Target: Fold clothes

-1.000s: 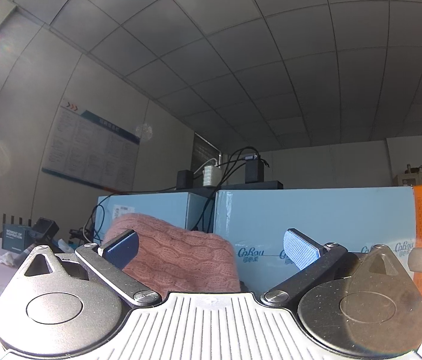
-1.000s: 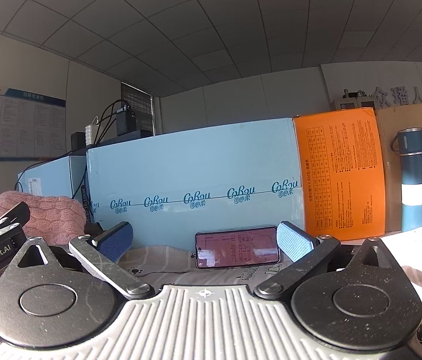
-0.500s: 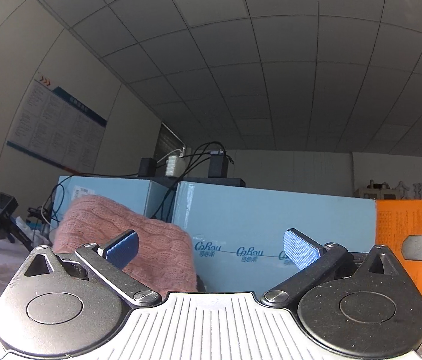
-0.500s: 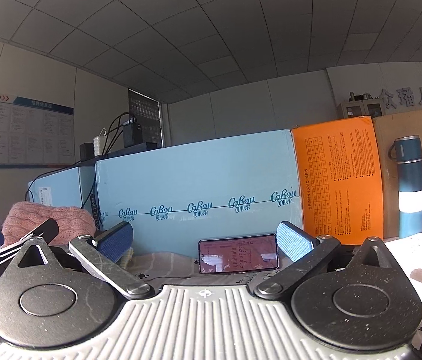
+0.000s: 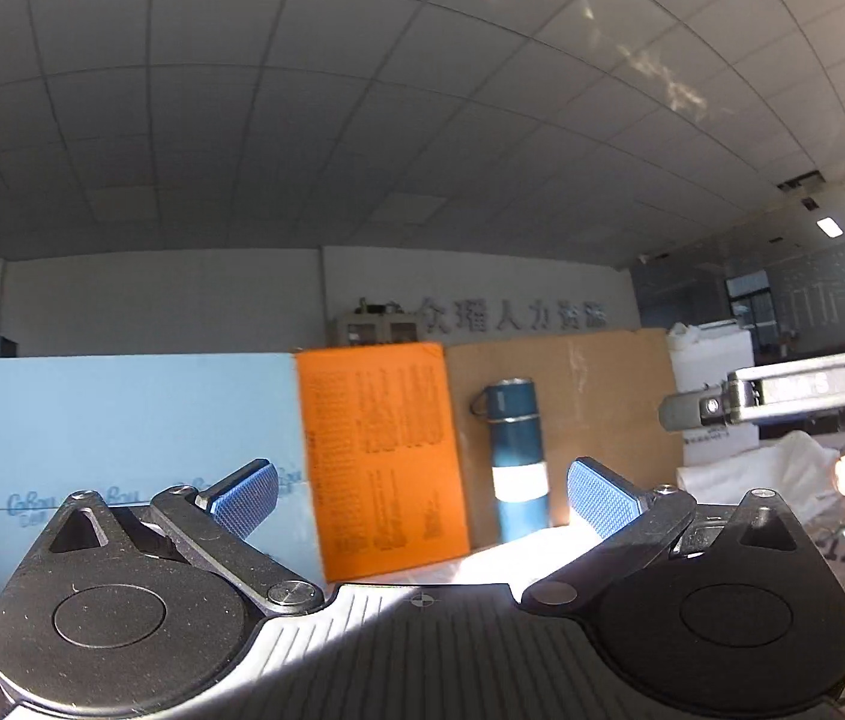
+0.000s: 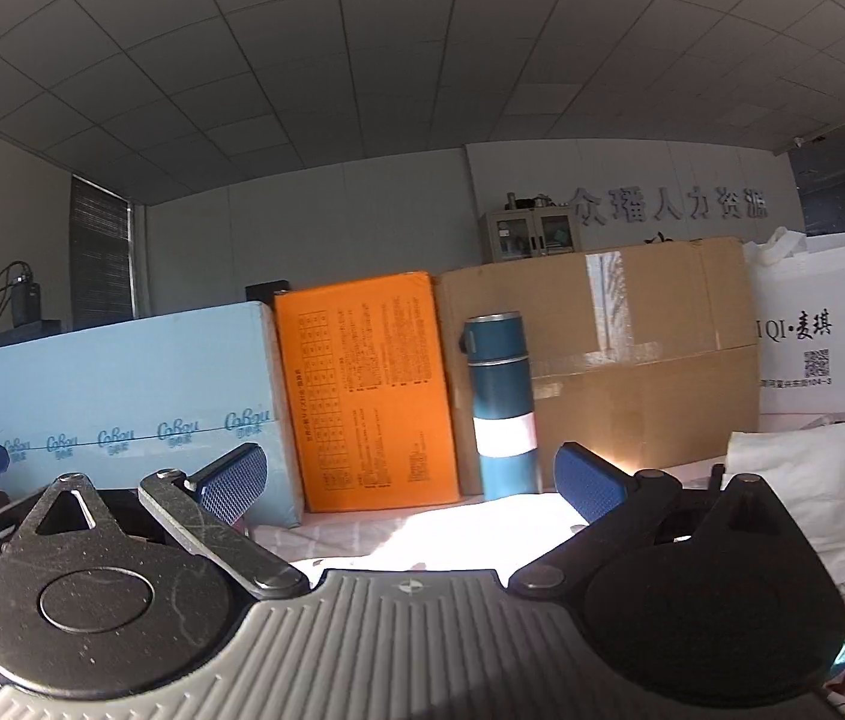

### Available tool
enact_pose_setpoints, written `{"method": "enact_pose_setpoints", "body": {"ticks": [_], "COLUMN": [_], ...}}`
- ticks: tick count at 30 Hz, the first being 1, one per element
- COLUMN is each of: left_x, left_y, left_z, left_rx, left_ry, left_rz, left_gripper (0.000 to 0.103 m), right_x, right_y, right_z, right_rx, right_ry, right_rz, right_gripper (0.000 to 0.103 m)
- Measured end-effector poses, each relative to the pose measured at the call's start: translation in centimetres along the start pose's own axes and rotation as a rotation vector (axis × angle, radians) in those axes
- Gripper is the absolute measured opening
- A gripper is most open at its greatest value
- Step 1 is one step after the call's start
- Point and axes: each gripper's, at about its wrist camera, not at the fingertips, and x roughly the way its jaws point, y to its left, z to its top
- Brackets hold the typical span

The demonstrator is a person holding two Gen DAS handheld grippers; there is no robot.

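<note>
A sunny table (image 6: 422, 534) holds a blue box (image 6: 122, 414), an orange box (image 6: 368, 390) and a blue bottle (image 6: 500, 402). White clothes (image 6: 806, 480) lie just right of the right gripper (image 6: 410, 480). Both the right gripper and the left gripper (image 5: 419, 495) are spread wide, holding nothing.

At our right we see a white garment (image 6: 806, 480) lying crumpled in loose folds on the sunlit table surface, just in front of the white bag. Its cloth is bunched and rumpled, not yet folded flat. From the left wrist view the same white cloth (image 5: 776, 468) shows heaped at the right edge, partly hidden.
</note>
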Motion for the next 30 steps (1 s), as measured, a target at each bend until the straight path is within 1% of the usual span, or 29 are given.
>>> {"method": "enact_pose_setpoints", "body": {"ticks": [2, 4, 6, 8, 10, 12, 13, 16, 20, 22, 24, 27, 28, 29, 30], "left_x": [2.4, 4.4, 6.4, 8.0, 9.9, 12.3, 13.6, 17.3, 20.6, 21.9, 22.8, 23.3, 23.5, 23.8, 24.0], "left_y": [-1.3, -2.2, -3.3, -4.2, -5.2, -5.9, -6.2, -7.1, -8.4, -8.7, -9.0, -9.0, -9.1, -9.0, -8.9], "left_z": [-0.5, -0.5, -0.3, 0.3, 1.1, 1.9, 1.9, 2.0, -0.3, -1.7, -2.8, -3.4, -3.5, -3.4, -3.3], "left_rx": [0.035, 0.055, 0.093, 0.137, 0.165, 0.146, 0.122, 0.041, -0.12, -0.174, -0.187, -0.172, -0.167, -0.164, -0.166], "left_ry": [0.061, 0.101, 0.123, 0.124, 0.115, 0.113, 0.12, 0.152, 0.293, 0.347, 0.369, 0.39, 0.395, 0.397, 0.397], "left_rz": [-0.11, -0.185, -0.247, -0.281, -0.297, -0.295, -0.292, -0.285, -0.323, -0.324, -0.318, -0.33, -0.332, -0.33, -0.328], "left_gripper": [0.103, 0.103, 0.103, 0.103, 0.103, 0.103, 0.103, 0.103, 0.103, 0.103, 0.103, 0.103, 0.103, 0.103, 0.103], "right_x": [0.4, 0.6, 0.7, 0.8, 1.1, 1.9, 2.4, 4.0, 7.5, 9.1, 10.4, 12.5, 13.1, 13.6, 14.0], "right_y": [-3.2, -6.2, -8.6, -10.7, -12.2, -13.4, -14.0, -15.1, -17.1, -17.6, -17.8, -17.9, -18.0, -18.3, -18.6], "right_z": [0.2, 0.1, 0.1, -0.1, -0.4, -0.7, -0.8, -1.1, -1.5, -1.6, -1.7, -2.3, -2.6, -2.9, -3.2], "right_rx": [0.016, 0.026, 0.031, 0.027, 0.01, -0.018, -0.032, -0.068, -0.027, -0.017, -0.019, -0.015, -0.012, 0.001, 0.018], "right_ry": [0.031, 0.046, 0.058, 0.077, 0.104, 0.145, 0.166, 0.24, 0.355, 0.39, 0.413, 0.467, 0.483, 0.492, 0.499], "right_rz": [-0.07, -0.141, -0.211, -0.272, -0.325, -0.362, -0.38, -0.402, -0.39, -0.367, -0.355, -0.327, -0.325, -0.337, -0.351], "right_gripper": [0.103, 0.103, 0.103, 0.103, 0.103, 0.103, 0.103, 0.103, 0.102, 0.1, 0.1, 0.096, 0.093, 0.088, 0.084]}}
